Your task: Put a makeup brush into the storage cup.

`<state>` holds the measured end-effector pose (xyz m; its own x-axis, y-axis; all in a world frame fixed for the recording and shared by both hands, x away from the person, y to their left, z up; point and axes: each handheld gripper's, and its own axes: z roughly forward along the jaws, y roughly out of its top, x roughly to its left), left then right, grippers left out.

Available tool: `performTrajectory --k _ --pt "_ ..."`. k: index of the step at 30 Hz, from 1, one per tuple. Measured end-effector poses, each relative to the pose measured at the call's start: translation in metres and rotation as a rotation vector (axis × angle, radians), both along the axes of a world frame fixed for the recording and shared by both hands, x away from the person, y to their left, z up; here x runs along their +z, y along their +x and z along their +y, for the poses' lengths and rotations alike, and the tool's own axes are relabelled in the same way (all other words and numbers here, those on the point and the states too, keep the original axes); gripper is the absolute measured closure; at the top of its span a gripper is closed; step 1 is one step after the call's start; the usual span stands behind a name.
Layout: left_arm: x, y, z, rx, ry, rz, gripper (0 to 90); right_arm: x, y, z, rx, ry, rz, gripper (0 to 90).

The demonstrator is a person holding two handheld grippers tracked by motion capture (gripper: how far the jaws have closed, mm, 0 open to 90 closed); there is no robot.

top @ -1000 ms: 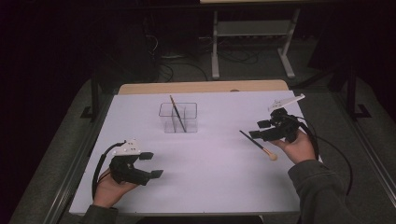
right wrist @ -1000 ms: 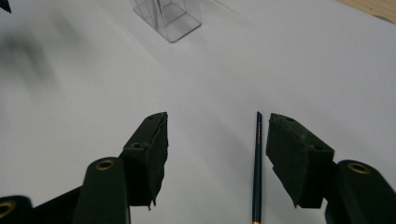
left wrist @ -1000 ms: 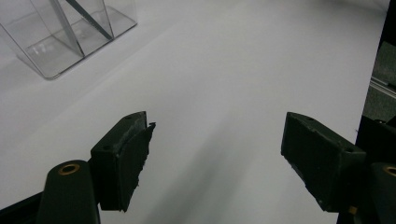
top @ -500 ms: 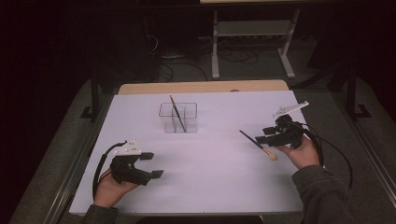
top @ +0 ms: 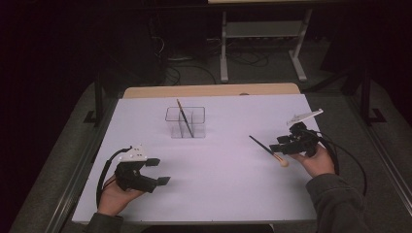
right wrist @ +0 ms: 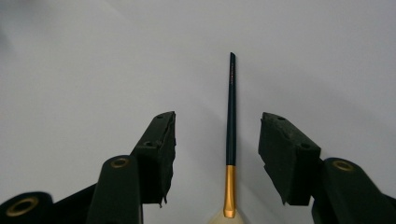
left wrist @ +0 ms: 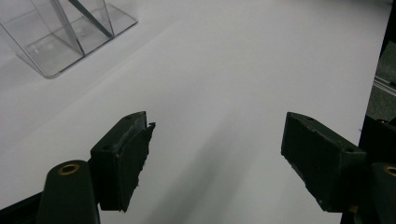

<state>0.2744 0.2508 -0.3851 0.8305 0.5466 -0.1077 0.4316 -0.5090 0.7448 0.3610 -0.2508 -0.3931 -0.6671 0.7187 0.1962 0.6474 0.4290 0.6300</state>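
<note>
**Right jaws closing around the brush**

From the high view I see my right gripper (top: pixel 281 147) low over the brush (top: pixel 266 150) on the white table (top: pixel 233 194), my left gripper (top: pixel 158 171) well apart, near the clear holder (top: pixel 185 122).

Left gripper view: jaws wide, nothing between.

Right gripper view: jaws have just been closing, brush (right wrist: pixel 230 126) between them, untouched.
</note>
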Motion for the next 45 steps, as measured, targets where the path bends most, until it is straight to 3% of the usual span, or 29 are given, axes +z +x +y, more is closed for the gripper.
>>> performTrajectory --k 21,45 --pt "0.000 0.000 0.000 -0.006 0.001 -0.004 22.9 -0.015 0.001 -0.002 -0.003 -0.042 0.034 49.1" --pt "0.000 0.000 0.000 -0.003 -0.001 0.001 23.0 -0.033 0.008 0.004 0.021 -0.111 0.083 61.6"
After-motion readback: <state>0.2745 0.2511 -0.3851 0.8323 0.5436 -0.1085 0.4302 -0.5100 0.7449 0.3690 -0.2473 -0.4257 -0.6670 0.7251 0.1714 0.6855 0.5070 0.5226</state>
